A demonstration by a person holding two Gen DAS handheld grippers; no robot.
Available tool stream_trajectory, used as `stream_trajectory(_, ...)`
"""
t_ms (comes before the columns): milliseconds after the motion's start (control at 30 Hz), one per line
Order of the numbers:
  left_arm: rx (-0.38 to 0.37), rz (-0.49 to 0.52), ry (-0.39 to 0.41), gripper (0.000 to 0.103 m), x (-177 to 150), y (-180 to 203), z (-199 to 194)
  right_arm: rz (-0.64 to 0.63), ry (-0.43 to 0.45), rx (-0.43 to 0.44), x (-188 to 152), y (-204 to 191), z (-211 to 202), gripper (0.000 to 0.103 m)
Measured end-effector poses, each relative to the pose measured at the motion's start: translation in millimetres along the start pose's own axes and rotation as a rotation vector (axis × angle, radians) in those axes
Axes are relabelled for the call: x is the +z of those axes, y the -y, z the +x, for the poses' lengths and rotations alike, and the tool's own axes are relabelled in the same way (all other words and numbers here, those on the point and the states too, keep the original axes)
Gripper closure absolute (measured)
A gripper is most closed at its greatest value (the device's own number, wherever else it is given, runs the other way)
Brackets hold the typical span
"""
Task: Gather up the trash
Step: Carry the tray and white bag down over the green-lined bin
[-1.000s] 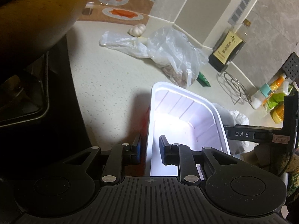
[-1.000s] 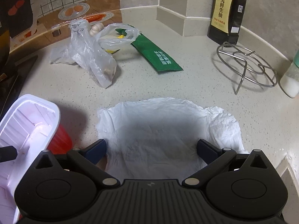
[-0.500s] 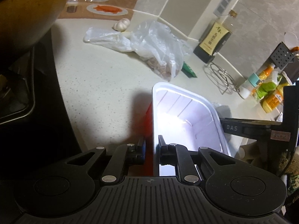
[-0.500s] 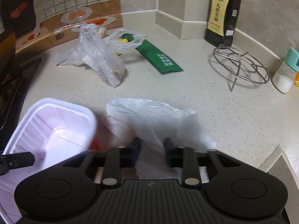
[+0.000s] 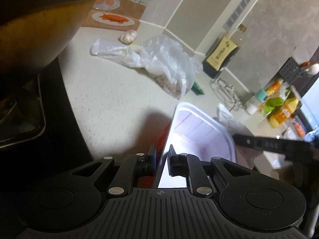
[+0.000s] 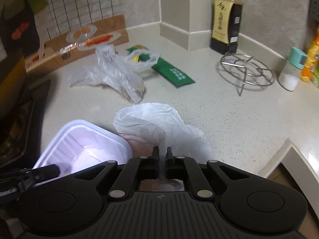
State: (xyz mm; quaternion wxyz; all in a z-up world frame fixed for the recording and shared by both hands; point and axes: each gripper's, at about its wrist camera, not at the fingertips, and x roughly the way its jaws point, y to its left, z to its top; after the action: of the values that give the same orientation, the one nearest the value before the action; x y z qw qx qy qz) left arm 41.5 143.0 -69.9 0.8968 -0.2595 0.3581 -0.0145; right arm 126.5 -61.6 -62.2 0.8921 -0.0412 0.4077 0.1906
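Left gripper (image 5: 161,155): jaws clamped on the white plastic tray's (image 5: 201,127) rim.
Right gripper (image 6: 161,155): jaws pinching the white tissue (image 6: 155,123) above the surface (image 6: 229,111).

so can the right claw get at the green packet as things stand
Probably not yet: the right claw is shut on the white tissue, though bare counter leaves the way to the green packet free.

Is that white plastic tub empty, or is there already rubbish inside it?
Empty, as far as shows. The white tub has bare ribbed walls and floor in both views; the part nearest the left claw is glared out.
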Motion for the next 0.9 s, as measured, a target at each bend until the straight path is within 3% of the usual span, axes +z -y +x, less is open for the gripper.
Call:
stream_trajectory(400,-0.066,-0.033,0.059,0.089,3,8,-20,0.068,0.063,-0.008,-14,0,-61,0.098)
stream_trajectory(600,-0.087,0.019,0.06,0.089,-20,60,-25,0.094,0.112,0.003,-42,34,-87,0.098)
stream_trajectory(900,-0.085,0.112,-0.058,0.089,-113,174,-18,0.218,0.161,-0.041,-140,145,-157,0.098)
